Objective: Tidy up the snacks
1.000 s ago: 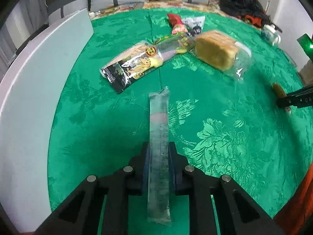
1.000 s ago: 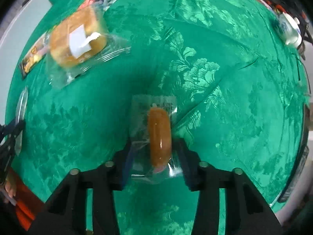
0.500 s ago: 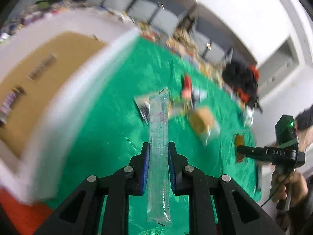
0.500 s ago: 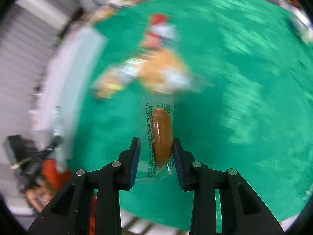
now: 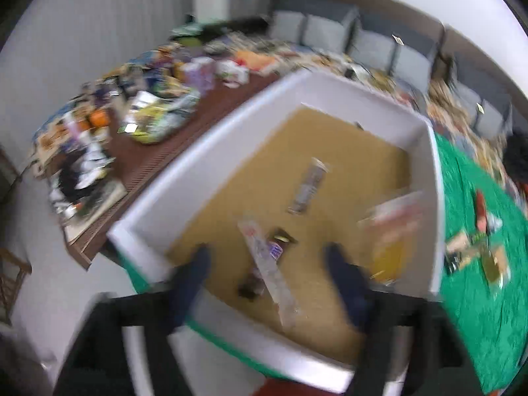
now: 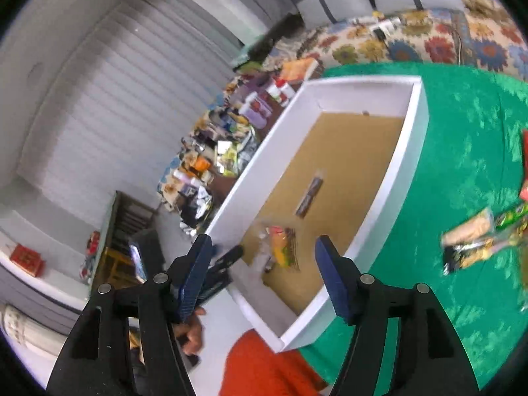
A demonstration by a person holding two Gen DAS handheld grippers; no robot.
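Both grippers now over the white box [image 5: 435, 178], not over the green cloth [image 5: 475, 297] as a sec ago. Left gripper [image 5: 265, 257] was clamped on the clear tube pack [image 5: 267, 264]; jaws now opening, spread wide, pads off it. Tube blurred, slanted over the brown box floor between the jaws, dropping or just landed; can't tell which. Right gripper [image 6: 260, 250] was clamped on the wrapped sausage; jaws opening too, nothing pressed btw the pads. Blurred bundle of packets [image 6: 280, 247] seen through the gap, in the near end of the box; probably incl. the sausage, but too smeared to say.

Meaning for task: two snacks released into the box in one go, so that pair looks done. Several packs [image 6: 475, 244] left on the cloth to the right of the box, so more trips likely. Both tools free, ready to head back.

Views compared:
- Left wrist: looks straight down into the box near end. Shows tube, small dark wrapper [image 5: 280, 239] beside it, long bar [image 5: 308, 186] further in, blurred yellow-red pack [image 5: 392, 227] near the right wall. Heavy blur.
- Right wrist: sharper, shows whole box length, bar [image 6: 310, 196] mid-floor, far end bare. Also shows left tool's black tip [image 6: 227, 257] at the box's near corner w/ a hand [image 6: 189, 330] below, plus orange cloth [image 6: 264, 366] at bottom; none of that in left view.
- Cluttered side table [image 5: 158, 112] beyond the box in both.
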